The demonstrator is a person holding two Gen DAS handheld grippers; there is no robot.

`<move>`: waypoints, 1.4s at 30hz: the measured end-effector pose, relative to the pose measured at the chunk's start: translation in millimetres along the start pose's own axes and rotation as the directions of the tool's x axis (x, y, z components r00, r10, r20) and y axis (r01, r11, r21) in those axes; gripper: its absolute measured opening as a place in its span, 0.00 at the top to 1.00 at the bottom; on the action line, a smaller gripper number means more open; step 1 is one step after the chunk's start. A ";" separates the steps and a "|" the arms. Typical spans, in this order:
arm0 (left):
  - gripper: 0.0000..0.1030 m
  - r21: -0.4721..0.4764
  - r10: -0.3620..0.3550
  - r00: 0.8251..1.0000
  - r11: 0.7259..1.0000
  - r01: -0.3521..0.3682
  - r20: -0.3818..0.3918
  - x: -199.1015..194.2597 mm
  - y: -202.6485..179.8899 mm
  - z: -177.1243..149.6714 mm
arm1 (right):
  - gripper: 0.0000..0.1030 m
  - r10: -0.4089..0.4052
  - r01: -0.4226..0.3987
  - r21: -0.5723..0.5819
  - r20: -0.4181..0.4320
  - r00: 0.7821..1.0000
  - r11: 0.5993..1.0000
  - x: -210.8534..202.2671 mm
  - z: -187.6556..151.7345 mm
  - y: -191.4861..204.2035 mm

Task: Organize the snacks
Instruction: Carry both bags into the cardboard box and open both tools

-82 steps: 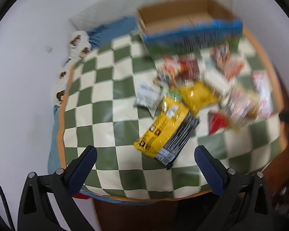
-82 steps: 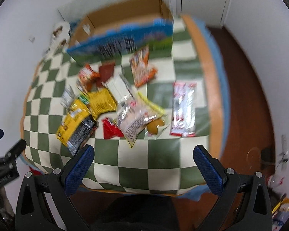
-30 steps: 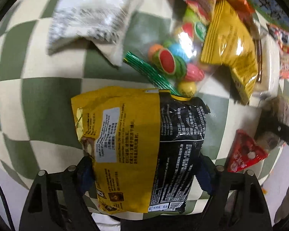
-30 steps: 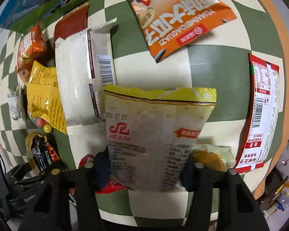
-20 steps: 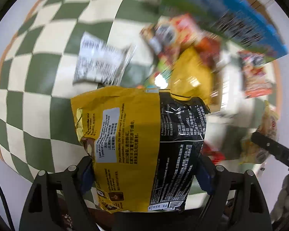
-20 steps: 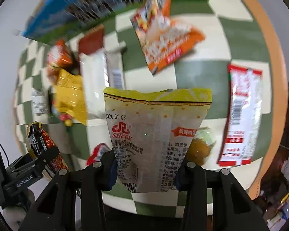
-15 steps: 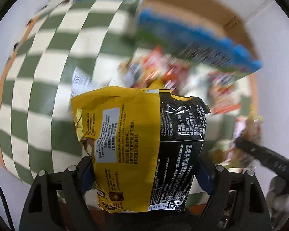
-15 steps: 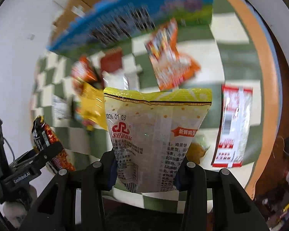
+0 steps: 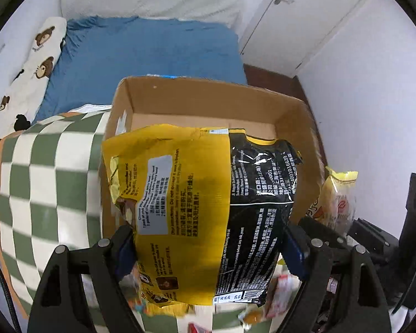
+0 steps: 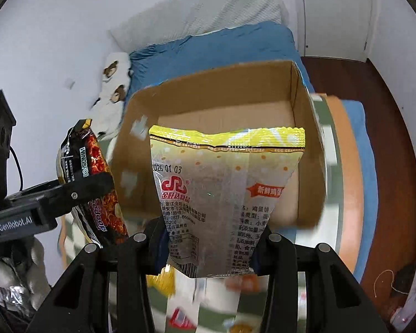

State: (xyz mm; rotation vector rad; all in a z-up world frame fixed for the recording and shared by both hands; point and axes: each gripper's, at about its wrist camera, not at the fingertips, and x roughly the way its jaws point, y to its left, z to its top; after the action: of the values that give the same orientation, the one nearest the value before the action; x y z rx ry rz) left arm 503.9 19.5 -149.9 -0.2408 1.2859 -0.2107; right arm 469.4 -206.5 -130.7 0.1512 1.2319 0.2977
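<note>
- White walls and a white door (image 9: 313, 19) enclose the room we record; a bed with a blue sheet (image 9: 152, 50) and a bear-print pillow (image 9: 33, 63) lies beyond the bench (image 9: 41, 183), which wears a green-and-white checked cloth.
- One cardboard box (image 9: 208, 102), open at the top, stands at the far end of the bench; the part of its brown floor we can see is bare, the rest hidden behind the held bags.
- Our left claw (image 9: 210, 244) is clamped across the lower part of a yellow-and-black noodle bag (image 9: 202, 199), held up in front of the box's near wall; its blue pads press both sides of the bag.
- Our right claw (image 10: 208, 249) is clamped on a pale yellow-topped biscuit bag (image 10: 224, 183), likewise raised before the box opening.
- From the right wrist view we see the left claw and its bag at the left edge, just beside the box's left wall.
- From the left wrist view we see the biscuit bag at the right, beside the box's right wall.
- Loose snack packets (image 10: 180, 316) lie blurred on the bench below both claws; we cannot tell them apart.
- Dark wooden floor (image 10: 374, 127) shows right of the bed.
</note>
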 end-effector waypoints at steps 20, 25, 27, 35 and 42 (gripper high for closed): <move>0.11 -0.008 0.053 0.977 0.998 -0.055 -0.205 154.8 2.4 88.3 | 0.22 -0.092 0.091 -0.018 -0.221 0.971 0.996 163.4 98.0 -43.8; 0.04 -0.006 0.038 0.983 0.999 -0.040 -0.179 152.9 1.6 89.5 | 0.07 -0.092 0.091 -0.015 -0.225 0.970 0.996 165.0 101.1 -48.2; 0.04 0.002 0.037 0.985 0.999 -0.037 -0.169 148.6 -0.4 88.4 | 0.07 -0.098 0.097 -0.015 -0.224 0.970 0.995 160.8 99.9 -51.7; 0.04 0.002 0.086 0.996 0.996 -0.086 -0.027 107.1 -1.9 73.7 | 0.07 -0.154 0.157 0.001 -0.165 0.974 0.988 130.9 86.3 -46.4; 0.04 0.001 0.131 0.986 0.991 -0.132 0.105 52.2 -4.6 27.9 | 0.07 -0.188 0.188 -0.002 -0.069 0.980 0.982 88.7 53.2 -34.3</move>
State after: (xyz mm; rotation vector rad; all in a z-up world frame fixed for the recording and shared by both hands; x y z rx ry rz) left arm 544.8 1.8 -189.2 -0.1569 1.1913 -0.0895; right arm 551.1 -209.6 -202.8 0.0282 1.3051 0.1363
